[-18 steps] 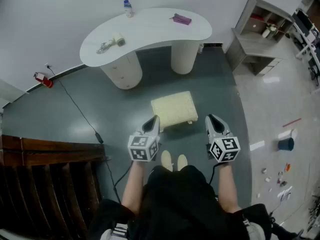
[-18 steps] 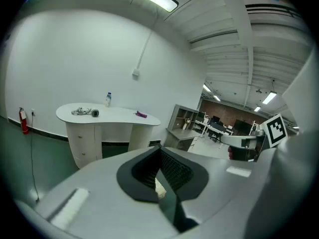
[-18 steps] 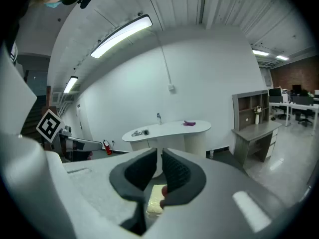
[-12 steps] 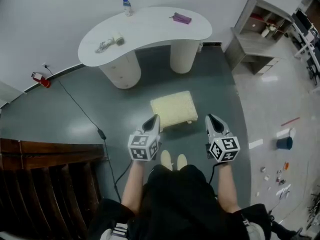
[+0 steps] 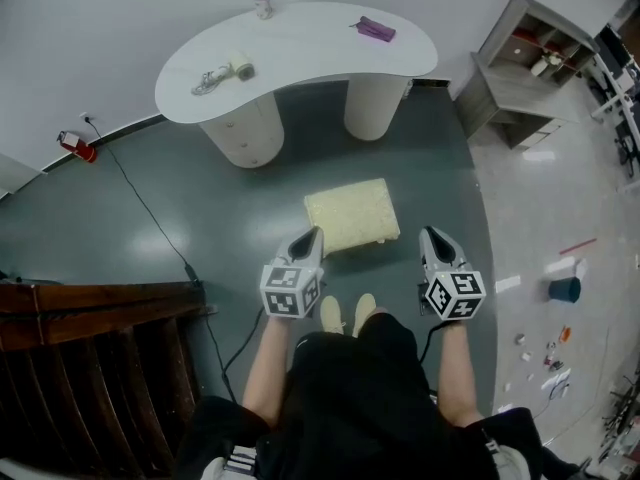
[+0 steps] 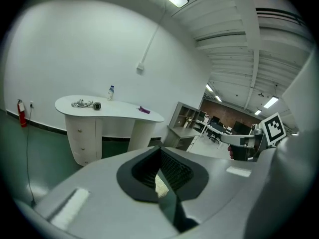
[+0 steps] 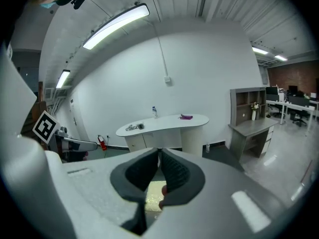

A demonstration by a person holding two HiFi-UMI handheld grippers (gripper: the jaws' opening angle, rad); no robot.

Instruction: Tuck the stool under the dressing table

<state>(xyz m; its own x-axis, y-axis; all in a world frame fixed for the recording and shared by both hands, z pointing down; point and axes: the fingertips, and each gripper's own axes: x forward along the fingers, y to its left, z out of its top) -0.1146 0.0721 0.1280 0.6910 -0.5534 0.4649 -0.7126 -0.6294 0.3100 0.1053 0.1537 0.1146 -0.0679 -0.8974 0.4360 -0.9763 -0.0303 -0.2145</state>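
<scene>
The left gripper (image 5: 310, 238), clenched on nothing, hangs at the near left corner of the cream stool (image 5: 350, 213). The stool stands on the green floor (image 5: 200, 208), well short of the far dressing table (image 5: 300, 48). The right gripper (image 5: 432, 238), also clenched and empty, hangs just right of the stool, apart from it.

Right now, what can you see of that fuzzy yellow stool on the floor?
The stool has a squarish, pale yellow top that looks soft and fuzzy; a short pale leg peeks out at one near corner. It stands upright on the grey-green floor, in front of the dressing table, not under it. Nothing lies on it, and only the floor seems to touch it.
</scene>
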